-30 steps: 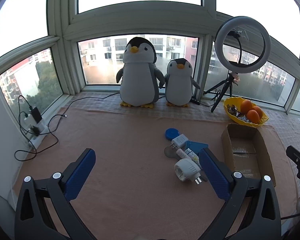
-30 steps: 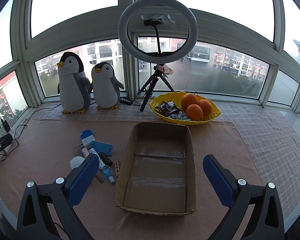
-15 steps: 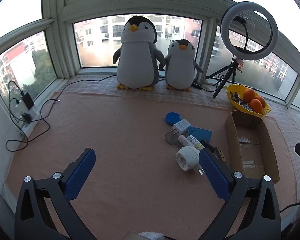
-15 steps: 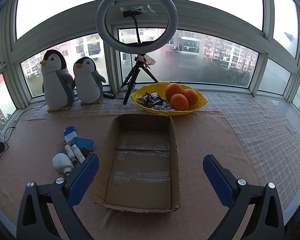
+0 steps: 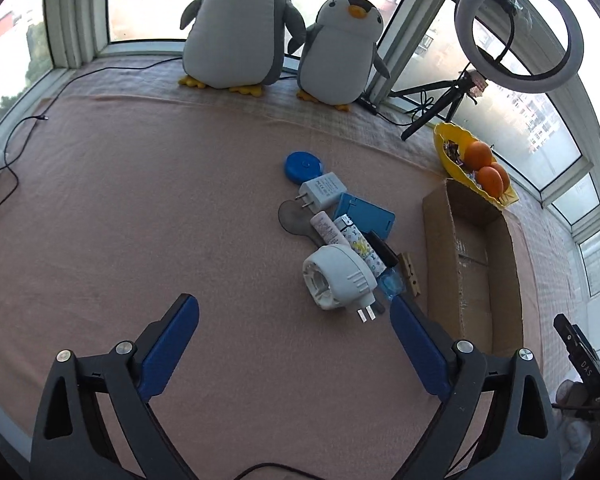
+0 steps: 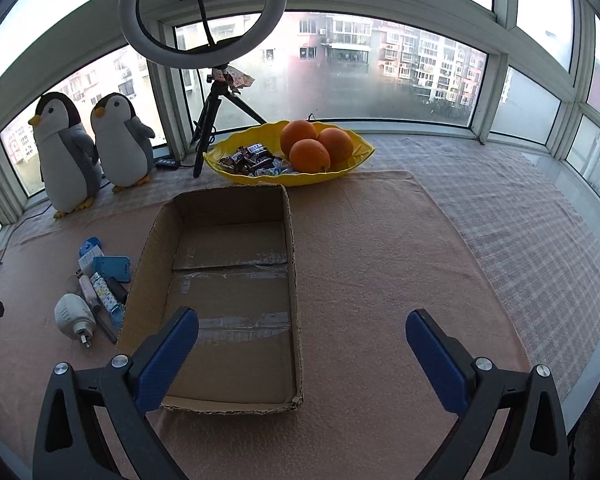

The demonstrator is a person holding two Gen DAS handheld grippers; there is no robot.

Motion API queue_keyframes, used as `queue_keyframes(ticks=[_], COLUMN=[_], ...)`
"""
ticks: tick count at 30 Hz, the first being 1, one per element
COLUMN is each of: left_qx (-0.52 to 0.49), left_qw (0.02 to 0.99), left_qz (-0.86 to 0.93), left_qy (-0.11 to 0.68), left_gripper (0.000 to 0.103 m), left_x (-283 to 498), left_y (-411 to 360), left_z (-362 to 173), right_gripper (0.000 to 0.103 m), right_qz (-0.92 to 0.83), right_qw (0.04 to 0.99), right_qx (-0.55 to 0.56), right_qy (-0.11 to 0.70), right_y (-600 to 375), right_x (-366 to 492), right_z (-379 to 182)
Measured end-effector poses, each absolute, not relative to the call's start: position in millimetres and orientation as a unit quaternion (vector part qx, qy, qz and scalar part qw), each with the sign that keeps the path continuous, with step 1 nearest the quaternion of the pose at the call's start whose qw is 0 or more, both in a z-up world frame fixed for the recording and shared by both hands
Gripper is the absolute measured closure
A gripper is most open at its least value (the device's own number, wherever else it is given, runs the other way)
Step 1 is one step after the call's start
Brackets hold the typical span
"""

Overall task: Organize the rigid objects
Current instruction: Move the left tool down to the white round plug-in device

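In the left wrist view, the left gripper (image 5: pixel 294 320) is seen tilted down over a pink cloth (image 5: pixel 148 208) spread on the window ledge. Its jaws are spread wide and are closing slightly, with nothing between them but bare cloth. A cluster of small rigid objects is laid just ahead and to the right of the jaws: a white round plug adapter (image 5: pixel 337 274) nearest, a white tube (image 5: pixel 327 230) and a patterned tube (image 5: pixel 359 246) behind it, a white charger (image 5: pixel 323 191), a blue case (image 5: pixel 365 214), a blue round lid (image 5: pixel 303 166) farthest, and a wooden clothespin (image 5: pixel 409 274) at the right edge of the pile. An open cardboard box (image 5: pixel 473 264) is placed just right of the cluster, and a yellow bowl (image 5: pixel 447 152) with oranges (image 5: pixel 485 166) is seen beyond it. Two plush penguins (image 5: pixel 339 48) are stood by the window, and a ring light (image 5: pixel 519 26) on a tripod is set to their right.

In the right wrist view, the right gripper (image 6: pixel 301 344) is held with its jaws spread wide and nothing between the pads; the near right corner of the cardboard box (image 6: pixel 294 264) is framed between them. The box interior is seen bare, with tape along its bottom. The cluster of objects, including the plug adapter (image 6: pixel 72 316), is found left of the box, touching or nearly touching its left wall. The yellow bowl (image 6: pixel 327 172) is seen behind the box, near its far wall.
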State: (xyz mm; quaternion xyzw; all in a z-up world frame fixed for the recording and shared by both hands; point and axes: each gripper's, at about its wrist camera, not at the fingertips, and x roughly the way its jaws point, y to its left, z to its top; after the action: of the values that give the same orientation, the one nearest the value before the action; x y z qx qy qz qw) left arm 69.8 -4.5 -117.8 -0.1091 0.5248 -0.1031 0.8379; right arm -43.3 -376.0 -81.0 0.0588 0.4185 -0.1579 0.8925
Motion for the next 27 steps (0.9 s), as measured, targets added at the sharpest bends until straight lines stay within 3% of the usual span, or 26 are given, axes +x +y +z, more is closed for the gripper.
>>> queue_keyframes(ticks=[7,9,13,15,27], left_qx=[-0.202,-0.209,-0.23,-0.235,-0.201], left_qw=[0.771,0.761,0.739,0.735,0.734], left_qz=[-0.151,-0.155,-0.17,-0.174,-0.172], left_qy=[0.584,0.594,0.609,0.611,0.625], left_gripper=[0.019,0.027,0.03,0.037,0.042], left_x=[97,103,110,112,126], left_y=[-9,-14,-21,-26,-46], left_z=[-147,-154,-165,-166,-178], right_gripper=[0.0,0.0,0.0,0.0,0.0], right_qz=[-0.17,-0.172,-0.174,-0.176,-0.176], right_qw=[0.88,0.877,0.873,0.871,0.869], right_qx=[0.071,0.075,0.075,0.073,0.071], right_qy=[0.438,0.442,0.45,0.452,0.457], right_y=[-389,-392,-394,-395,-396], right_x=[-41,-40,-40,-39,-37], right_z=[-102,-107,-112,-114,-118])
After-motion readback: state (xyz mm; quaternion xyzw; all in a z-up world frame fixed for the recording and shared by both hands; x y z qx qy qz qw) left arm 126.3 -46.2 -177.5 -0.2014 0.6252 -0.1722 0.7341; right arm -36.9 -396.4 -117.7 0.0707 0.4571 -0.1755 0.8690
